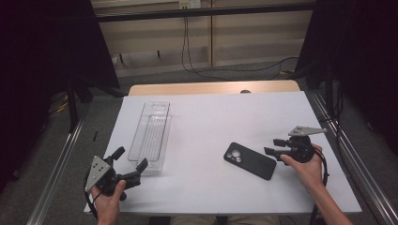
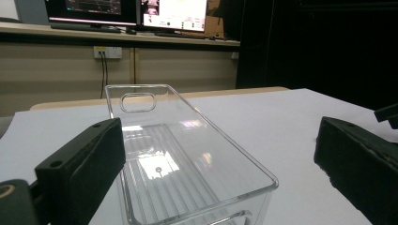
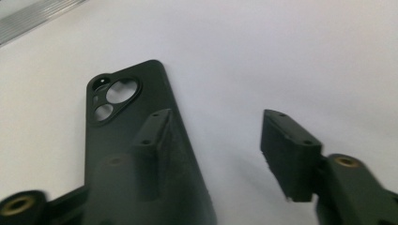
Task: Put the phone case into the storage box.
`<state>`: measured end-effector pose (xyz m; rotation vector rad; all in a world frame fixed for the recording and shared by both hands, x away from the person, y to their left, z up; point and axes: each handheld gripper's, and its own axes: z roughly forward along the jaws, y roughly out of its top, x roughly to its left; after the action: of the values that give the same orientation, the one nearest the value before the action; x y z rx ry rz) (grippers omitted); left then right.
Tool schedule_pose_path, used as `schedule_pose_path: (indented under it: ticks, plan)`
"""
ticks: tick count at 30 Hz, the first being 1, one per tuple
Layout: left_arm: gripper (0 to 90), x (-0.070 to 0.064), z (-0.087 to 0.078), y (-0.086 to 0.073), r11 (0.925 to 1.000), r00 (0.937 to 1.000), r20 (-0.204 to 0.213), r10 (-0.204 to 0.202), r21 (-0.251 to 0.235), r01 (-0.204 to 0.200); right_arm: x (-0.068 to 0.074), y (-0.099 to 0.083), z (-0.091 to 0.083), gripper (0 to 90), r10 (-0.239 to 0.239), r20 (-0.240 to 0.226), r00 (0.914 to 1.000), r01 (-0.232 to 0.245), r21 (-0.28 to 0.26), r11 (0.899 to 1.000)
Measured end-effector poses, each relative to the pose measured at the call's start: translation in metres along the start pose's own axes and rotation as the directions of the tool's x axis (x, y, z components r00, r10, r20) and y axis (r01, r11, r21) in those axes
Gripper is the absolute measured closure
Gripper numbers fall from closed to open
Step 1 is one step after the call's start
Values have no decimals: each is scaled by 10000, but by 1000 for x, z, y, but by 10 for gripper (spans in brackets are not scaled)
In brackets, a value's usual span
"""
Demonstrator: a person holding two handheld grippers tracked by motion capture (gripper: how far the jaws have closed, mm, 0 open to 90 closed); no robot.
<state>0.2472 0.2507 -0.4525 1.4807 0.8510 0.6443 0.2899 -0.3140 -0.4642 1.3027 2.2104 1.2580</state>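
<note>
A black phone lies camera-side up on the white table cover, right of centre. My right gripper hovers just beyond its right end, open. In the right gripper view the phone lies under the left jaw, with empty space between the jaws of the right gripper. A clear plastic tray lies lengthwise at the left. My left gripper stands open at the tray's near end. The left gripper view looks along the empty clear tray, between the widely parted jaws of the left gripper.
The white cover spans the wooden table. Metal rails run along both sides. Cables lie on the floor behind. Monitors stand on a shelf at the back.
</note>
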Motion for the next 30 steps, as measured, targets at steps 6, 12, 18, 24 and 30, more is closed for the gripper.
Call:
schedule_pose_path:
  ticks: [6, 12, 18, 24, 30]
  plan:
    - [24, 0, 0, 0, 10000, 10000, -27, -77, -38, 77, -4, 0, -1, 149, 231, 104, 9997, -227, -310, 9993]
    - [24, 0, 0, 0, 10000, 10000, 23, -76, -36, 76, -5, 1, -8, 23, 326, 227, 9992, -311, -668, 9973]
    - [24, 1, 0, 0, 9999, 9999, 14, -99, -24, 99, 0, 3, -12, 28, -98, -516, 9986, 63, -677, 9977]
    - [24, -1, 0, 0, 10000, 10000, 88, -25, 43, 25, 7, 8, -14, 42, -298, -1041, 9941, 244, -527, 9983]
    - [24, 0, 0, 0, 10000, 10000, 59, -23, 61, 23, 16, 11, -7, 46, -595, -1601, 9853, 597, -37, 9982]
